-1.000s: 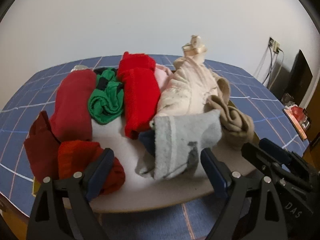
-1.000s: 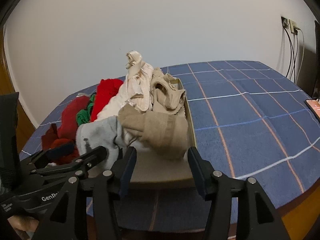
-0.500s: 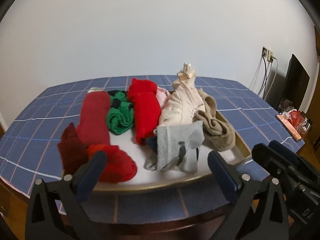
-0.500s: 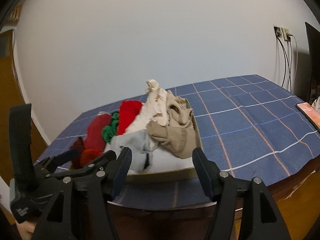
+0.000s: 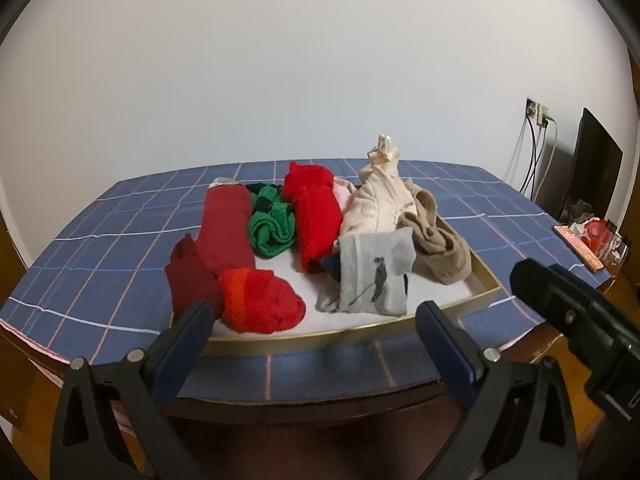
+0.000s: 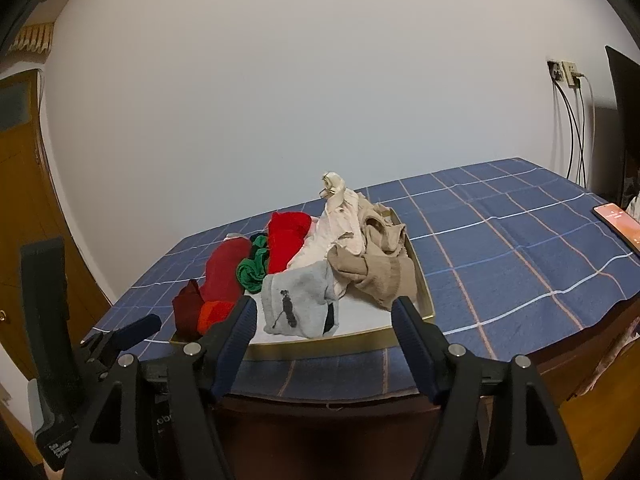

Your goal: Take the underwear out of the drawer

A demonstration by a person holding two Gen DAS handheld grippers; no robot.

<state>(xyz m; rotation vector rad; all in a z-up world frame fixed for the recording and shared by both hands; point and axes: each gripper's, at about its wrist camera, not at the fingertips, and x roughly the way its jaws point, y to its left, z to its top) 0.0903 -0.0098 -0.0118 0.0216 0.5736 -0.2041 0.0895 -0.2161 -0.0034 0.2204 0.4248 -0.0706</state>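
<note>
- On the blue checked tablecloth (image 5: 120, 248) sits the shallow drawer (image 5: 486, 276), a gold-rimmed tray with a white floor, and all the clothing is still inside it.
- We hold both grippers back from the table's near edge, neither touching cloth: our left gripper (image 5: 312, 344) has its 2 jaws spread wide with nothing between them, and our right gripper (image 6: 324, 336) is spread and empty as well.
- We take the cream underwear (image 5: 380, 200) for the task's piece; it is heaped at the drawer's far right, its twisted tip standing above everything else, with the beige garment (image 5: 436, 240) against its right side.
- Nearer us lie the grey sock (image 5: 376, 276) with a dark golfer figure, the red sock (image 5: 316, 220), the green roll (image 5: 272, 228), the maroon sock (image 5: 224, 232) and the orange-red bundle (image 5: 260, 300).
- The relation that matters: the cream heap lies ahead and right of our left jaws but almost straight ahead of our right ones, its long axis running away from us toward the wall.
- We judge the right hand the nearer one; it would have to pass over the grey sock, and the beige piece could drag along.
- A phone (image 6: 618, 220) rests at the table's far right.
</note>
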